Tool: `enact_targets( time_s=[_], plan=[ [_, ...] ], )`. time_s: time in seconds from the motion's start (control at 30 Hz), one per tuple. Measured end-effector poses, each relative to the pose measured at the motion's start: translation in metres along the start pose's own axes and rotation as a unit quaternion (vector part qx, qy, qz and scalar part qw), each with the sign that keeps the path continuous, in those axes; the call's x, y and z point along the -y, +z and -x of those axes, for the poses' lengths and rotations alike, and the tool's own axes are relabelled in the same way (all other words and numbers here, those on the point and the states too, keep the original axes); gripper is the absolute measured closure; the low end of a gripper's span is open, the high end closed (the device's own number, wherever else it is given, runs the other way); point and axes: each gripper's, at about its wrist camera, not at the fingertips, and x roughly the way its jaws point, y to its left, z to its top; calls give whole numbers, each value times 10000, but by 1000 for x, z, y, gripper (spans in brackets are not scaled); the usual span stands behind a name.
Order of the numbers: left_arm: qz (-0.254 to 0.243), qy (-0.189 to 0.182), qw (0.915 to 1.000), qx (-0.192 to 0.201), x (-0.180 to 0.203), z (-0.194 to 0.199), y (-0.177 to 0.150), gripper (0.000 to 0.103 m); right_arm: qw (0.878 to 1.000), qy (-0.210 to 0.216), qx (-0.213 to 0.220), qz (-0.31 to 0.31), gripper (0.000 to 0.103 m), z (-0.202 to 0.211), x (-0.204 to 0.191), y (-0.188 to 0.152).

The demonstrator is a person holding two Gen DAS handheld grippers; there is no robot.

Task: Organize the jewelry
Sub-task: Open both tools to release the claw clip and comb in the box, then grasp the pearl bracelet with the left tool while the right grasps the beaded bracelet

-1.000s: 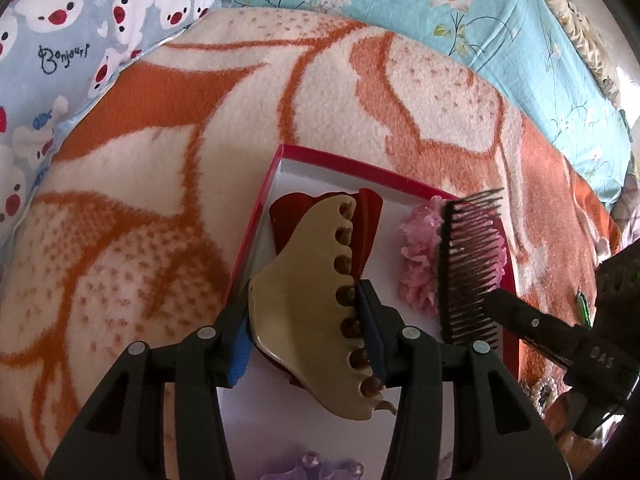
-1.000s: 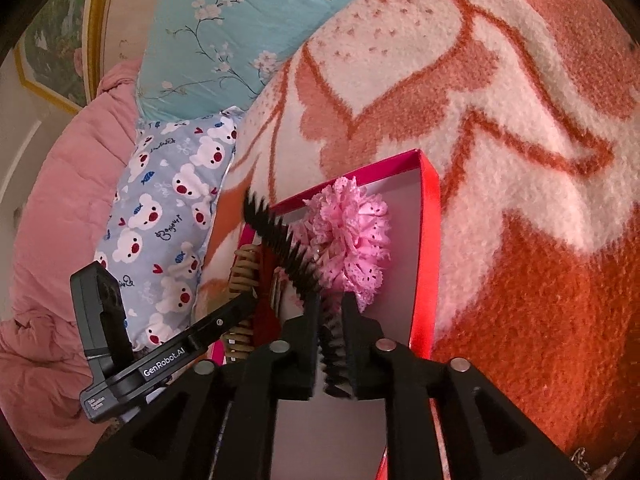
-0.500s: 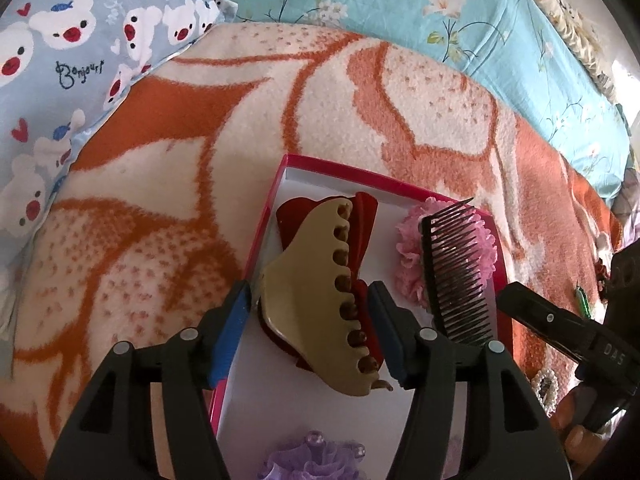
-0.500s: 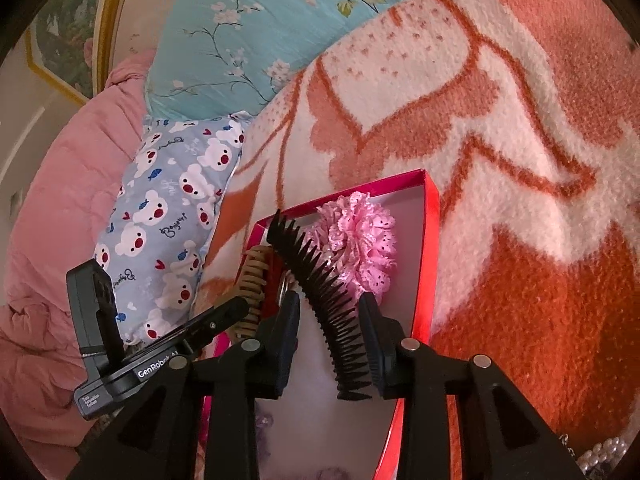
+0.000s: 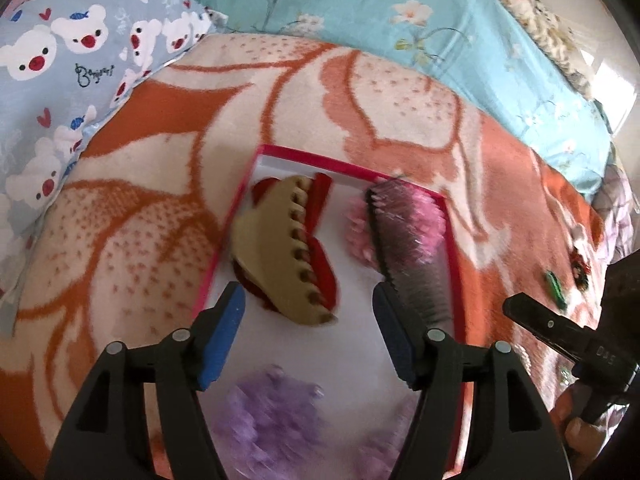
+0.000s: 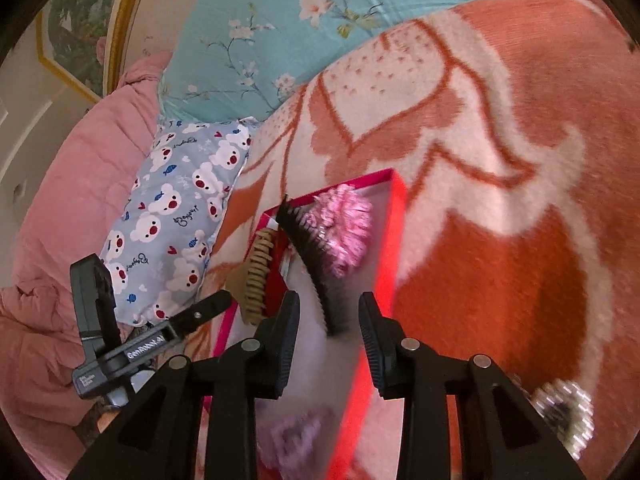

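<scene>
Already a beige claw clip [image 5: 280, 252], a black comb [image 5: 404, 248] and fabric flowers are laid in the red box [image 5: 224, 248]; both grippers [image 5: 308, 336] [image 6: 328, 336] are spread and empty, while small pieces are left on the blanket [image 5: 132, 240].

One red box [image 5: 451, 240] lies on the bed's blanket [image 5: 120, 240]. In it lie five hair pieces: one beige claw clip [image 5: 276, 256], one red clip [image 5: 322, 256] under it, one black comb [image 5: 412, 256], one pink flower piece [image 6: 346, 228] and one purple one [image 5: 264, 412].
</scene>
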Motion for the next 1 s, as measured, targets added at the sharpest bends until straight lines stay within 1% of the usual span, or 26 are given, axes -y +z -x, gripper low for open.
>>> enact_targets(
  time_s=[0.17,0.37,0.5,0.63,0.73,1.0],
  plan=[
    [-257,-234,9994,-41,33,10,-15,37,9996,-261,114,-38,70,41,23,-14],
    [-528,-460,9974,-189,72,11,-32,37,9969,-637,344,-319,69,93,60,-28],
    [-745,-621,9948,-297,100,12,-46,37,9936,-919,471,-448,67,122,79,-36],
    [-1026,-793,9907,-414,130,12,-62,37,9889,-1280,599,-463,63,155,94,-46],
    [-1253,-892,9868,-512,150,9,-73,37,9846,-1546,678,-464,62,177,103,-55],
    [-1812,-1055,9757,-639,194,5,-95,37,9739,-1972,860,-727,58,226,132,-77]
  ],
)
